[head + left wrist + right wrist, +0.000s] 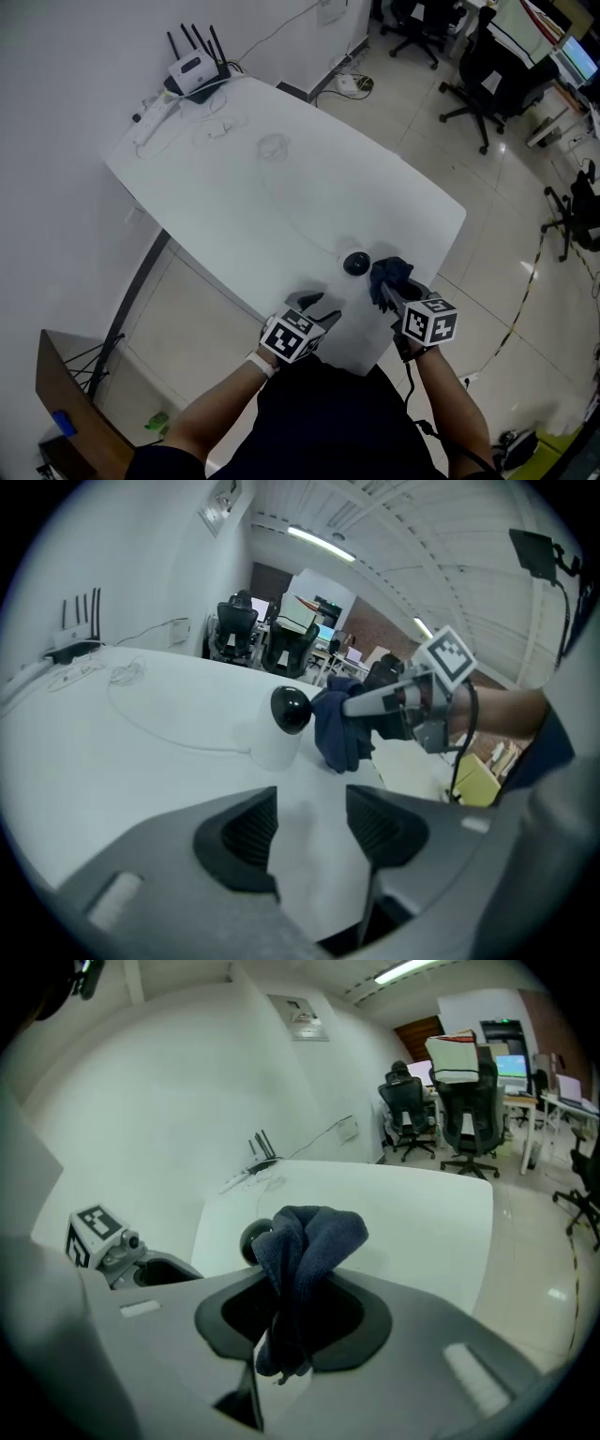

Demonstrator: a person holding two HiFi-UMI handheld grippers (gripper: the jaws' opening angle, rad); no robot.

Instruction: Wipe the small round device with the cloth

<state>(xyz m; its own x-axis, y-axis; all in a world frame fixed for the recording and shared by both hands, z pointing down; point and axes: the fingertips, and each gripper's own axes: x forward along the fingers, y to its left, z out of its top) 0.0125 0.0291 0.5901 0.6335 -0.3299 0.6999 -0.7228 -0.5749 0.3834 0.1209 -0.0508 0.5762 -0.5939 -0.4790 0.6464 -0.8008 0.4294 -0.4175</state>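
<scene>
- One left gripper (pixel 311 832) hovers low over the near edge of the white table (pixel 281 197). Its two ribbed jaws are released and stand apart, with only bare tabletop between them.
- One right gripper (pixel 291 1316) is clenched on one dark blue cloth (pixel 309 1241). The fabric is pinched between the two jaws, bunches up in folds above them and hangs a little way below them.
- One small round device (pixel 291 710), a black ball on a short white base, stands on the table just ahead of the right gripper's jaws and a little to their left.
- From the left gripper the device is ahead and slightly right of its open jaws, apart from them.
- The bunched cloth sits at the device's side that faces the right gripper, right up against the black ball. Whether the two actually touch cannot be told.
- The two grippers are side by side at the table's near edge. Each carries one cube with square markers, and each is held in one hand.
- Far ahead of both grippers, at the table's far corner by the wall, is one router (pixel 195 70) with four upright antennas.
- Beside the router lie one white power strip (pixel 155 117) and some thin loose cable (pixel 272 145).
- Beyond the table, ahead and to the right of the right gripper, two black office chairs (pixel 469 1110) stand on the tiled floor.
</scene>
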